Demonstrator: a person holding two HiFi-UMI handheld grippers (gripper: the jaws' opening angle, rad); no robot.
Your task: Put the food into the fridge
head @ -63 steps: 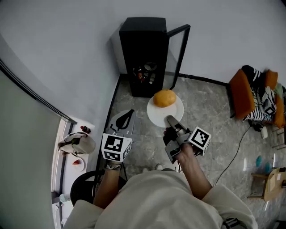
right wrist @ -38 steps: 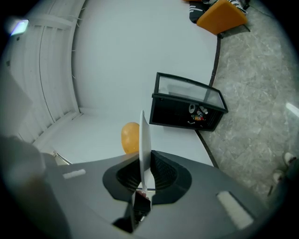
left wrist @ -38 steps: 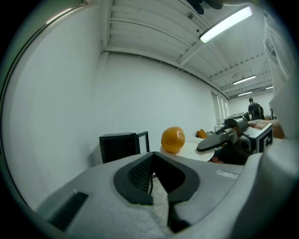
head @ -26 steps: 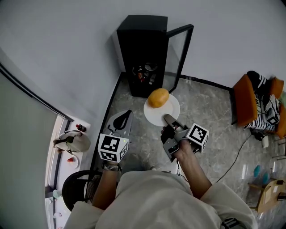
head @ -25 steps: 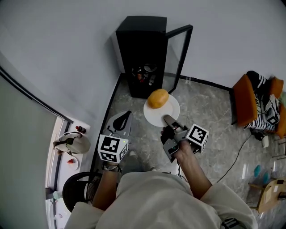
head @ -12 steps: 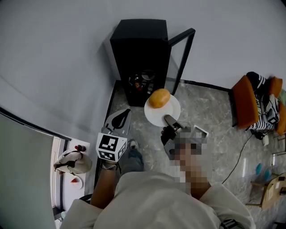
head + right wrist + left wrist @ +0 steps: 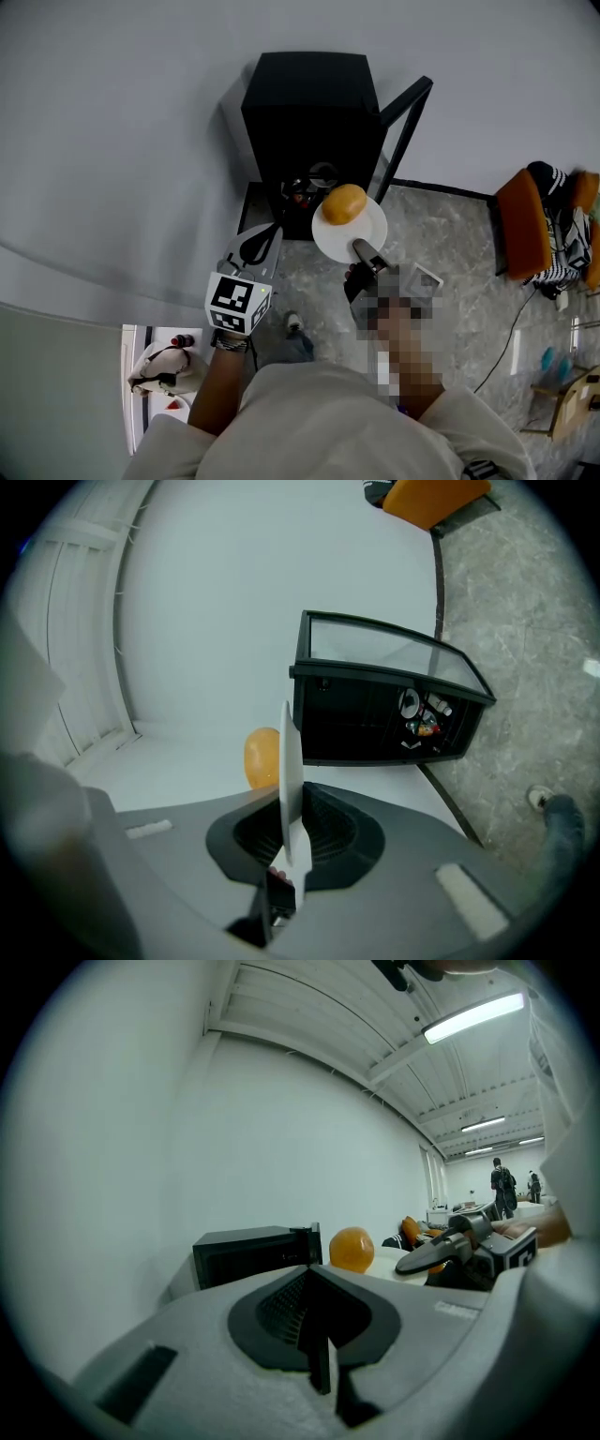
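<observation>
**Plate held up before the open fridge**

Left gripper [image 7: 255, 246] hangs beside the wall, jaws pressed together with nothing between them. Black fridge [image 7: 309, 112] stands against the wall, its glass door [image 7: 408, 122] swung wide. Round orange food [image 7: 344, 203] sits on the white plate [image 7: 373, 236], right in front of the opening. Right gripper [image 7: 361, 249] pinches the plate's near rim.
</observation>
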